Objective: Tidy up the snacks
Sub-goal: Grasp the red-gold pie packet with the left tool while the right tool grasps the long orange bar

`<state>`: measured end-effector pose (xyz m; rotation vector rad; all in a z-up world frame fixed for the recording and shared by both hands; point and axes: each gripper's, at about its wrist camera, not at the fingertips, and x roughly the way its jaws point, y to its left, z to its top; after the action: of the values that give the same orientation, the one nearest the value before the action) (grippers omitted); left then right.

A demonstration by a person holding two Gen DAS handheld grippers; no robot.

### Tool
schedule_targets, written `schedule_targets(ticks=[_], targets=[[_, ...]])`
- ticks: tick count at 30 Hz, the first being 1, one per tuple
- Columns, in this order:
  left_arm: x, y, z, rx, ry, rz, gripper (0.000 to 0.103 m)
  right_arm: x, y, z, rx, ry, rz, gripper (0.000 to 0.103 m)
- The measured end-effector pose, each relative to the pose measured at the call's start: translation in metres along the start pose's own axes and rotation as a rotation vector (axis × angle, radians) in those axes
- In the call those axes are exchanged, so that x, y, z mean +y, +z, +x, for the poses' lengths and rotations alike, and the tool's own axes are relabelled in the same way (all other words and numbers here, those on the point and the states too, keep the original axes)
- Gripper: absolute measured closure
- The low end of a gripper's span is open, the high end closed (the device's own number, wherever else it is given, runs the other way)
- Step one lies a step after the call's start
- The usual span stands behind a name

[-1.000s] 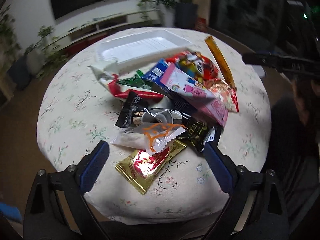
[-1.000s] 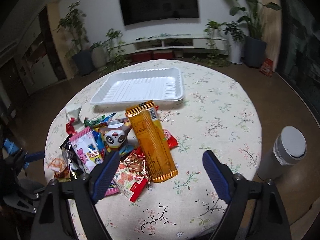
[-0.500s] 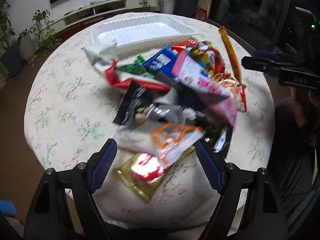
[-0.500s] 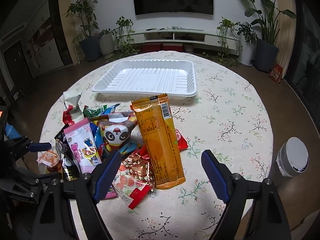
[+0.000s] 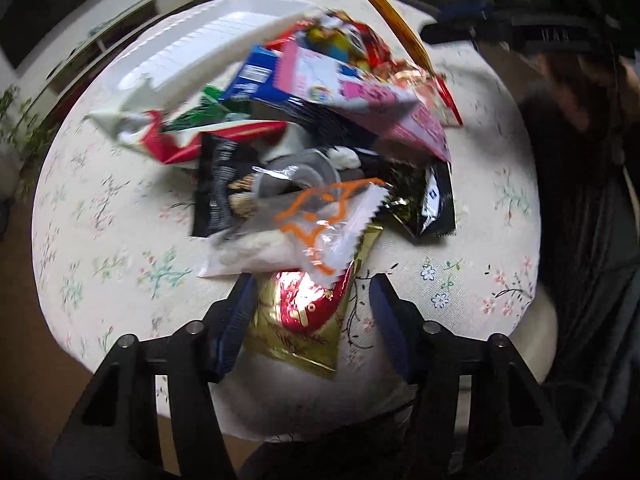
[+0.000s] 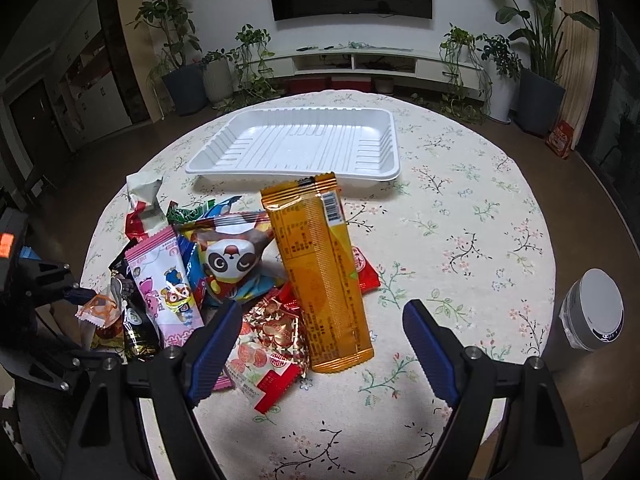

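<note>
A heap of snack packets lies on a round table. In the left wrist view my left gripper [image 5: 312, 312] is open, its fingers on either side of a gold and red packet [image 5: 306, 314] at the table's near edge; a clear orange-printed packet [image 5: 316, 224] lies just beyond. In the right wrist view my right gripper [image 6: 322, 344] is open and empty above the near end of a long orange packet [image 6: 320, 268] and a red-gold packet [image 6: 272, 344]. A panda packet [image 6: 236, 264] and a pink packet [image 6: 168, 284] lie left of it. An empty white tray [image 6: 296, 144] sits behind the heap.
The table carries a floral cloth [image 6: 460, 220]. A white cylinder [image 6: 592, 312] stands off the table at the right. The left gripper also shows at the left edge of the right wrist view [image 6: 76, 294]. Plants, a TV and a low shelf line the far wall.
My left gripper has moved in and down to the gold and red packet, and its fingers have narrowed around it. My right gripper has drifted slightly closer to the orange packet.
</note>
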<state>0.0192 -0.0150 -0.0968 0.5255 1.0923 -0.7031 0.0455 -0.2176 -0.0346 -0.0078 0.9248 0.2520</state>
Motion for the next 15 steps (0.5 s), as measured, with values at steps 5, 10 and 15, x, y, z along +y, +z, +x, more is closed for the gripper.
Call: schedule_targets(ticks=[5,10,15], targets=[[0.006,0.0,0.001,0.001,-0.056,0.004,0.064,-0.002,0.0,0.0,0.003,-0.001,0.002,0.018],[-0.003,0.003,0.002,0.008,-0.045,0.024,0.073,-0.005,-0.002,0.003,0.016,0.006,0.005,0.018],[-0.003,0.004,0.002,0.01,-0.036,-0.009,0.073,-0.005,0.0,0.002,0.007,0.01,-0.012,0.018]])
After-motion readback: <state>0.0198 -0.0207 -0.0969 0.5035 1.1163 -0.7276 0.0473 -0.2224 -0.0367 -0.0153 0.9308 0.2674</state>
